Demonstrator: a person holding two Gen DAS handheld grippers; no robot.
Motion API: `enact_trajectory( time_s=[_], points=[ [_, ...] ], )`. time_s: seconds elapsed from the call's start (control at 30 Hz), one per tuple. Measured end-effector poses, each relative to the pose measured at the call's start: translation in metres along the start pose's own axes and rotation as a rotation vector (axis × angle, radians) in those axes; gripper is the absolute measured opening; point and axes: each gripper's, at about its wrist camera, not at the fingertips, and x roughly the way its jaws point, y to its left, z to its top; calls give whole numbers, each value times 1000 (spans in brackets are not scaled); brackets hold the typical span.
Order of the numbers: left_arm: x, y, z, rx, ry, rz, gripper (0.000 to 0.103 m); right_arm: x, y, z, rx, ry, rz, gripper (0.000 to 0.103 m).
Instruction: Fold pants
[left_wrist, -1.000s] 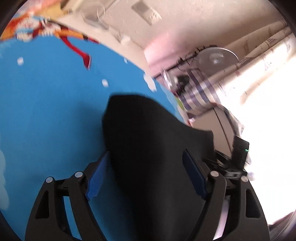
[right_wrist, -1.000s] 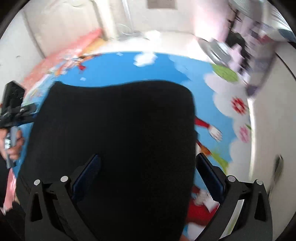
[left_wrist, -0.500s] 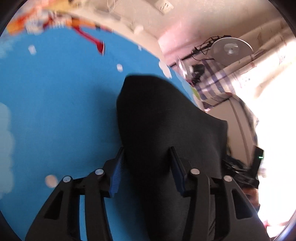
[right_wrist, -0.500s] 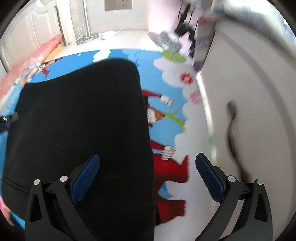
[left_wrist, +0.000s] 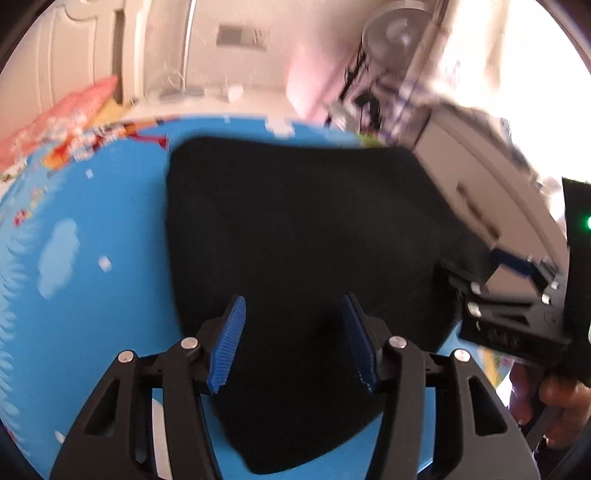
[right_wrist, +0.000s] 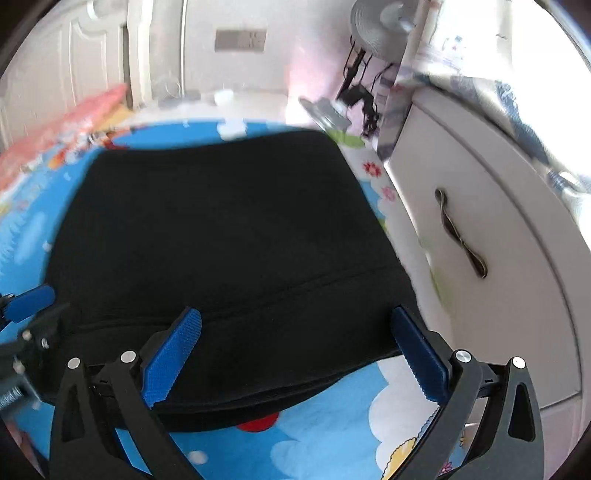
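Note:
The black pants (left_wrist: 295, 236) lie folded flat on a blue cartoon play mat (left_wrist: 92, 240); they also fill the right wrist view (right_wrist: 221, 236). My left gripper (left_wrist: 291, 343) is open and empty, hovering over the pants' near left part. My right gripper (right_wrist: 295, 354) is wide open and empty over the near hem edge. The right gripper also shows at the right of the left wrist view (left_wrist: 517, 291). The left gripper's blue finger shows at the left edge of the right wrist view (right_wrist: 29, 299).
A white cabinet (right_wrist: 498, 240) with a metal handle (right_wrist: 460, 236) stands right of the mat. A standing fan (right_wrist: 376, 29) and cables are at the back. A pink bag (left_wrist: 62, 114) lies at the back left near a white door.
Both cameras swung round so they face the back wall. The left gripper's jaws opened a little wider. The pants lie in the same place on the mat.

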Motion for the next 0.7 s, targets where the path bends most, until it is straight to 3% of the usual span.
enact_trajectory(
  time_s=[0.07, 0.27, 0.33, 0.47, 0.53, 0.7],
  points=[
    [12, -5, -6, 30, 16, 34, 56, -3, 0, -3, -3, -9, -6, 99],
    [-5, -7, -8, 5, -10, 70, 64, -8, 1, -4, 10, -9, -30, 99],
    [-14, -8, -14, 5, -26, 93, 76, -16, 0, -5, 15, -18, -27, 99],
    [-32, -9, -23, 4, -41, 122, 83, -36, -2, -10, 38, -40, -23, 99],
    [-40, -15, -25, 11, -47, 151, 96, -49, -5, -12, 56, -60, -22, 99],
    [-60, -32, -23, 55, -79, 206, 101, -78, -13, -17, 93, -98, -36, 99]
  ],
)
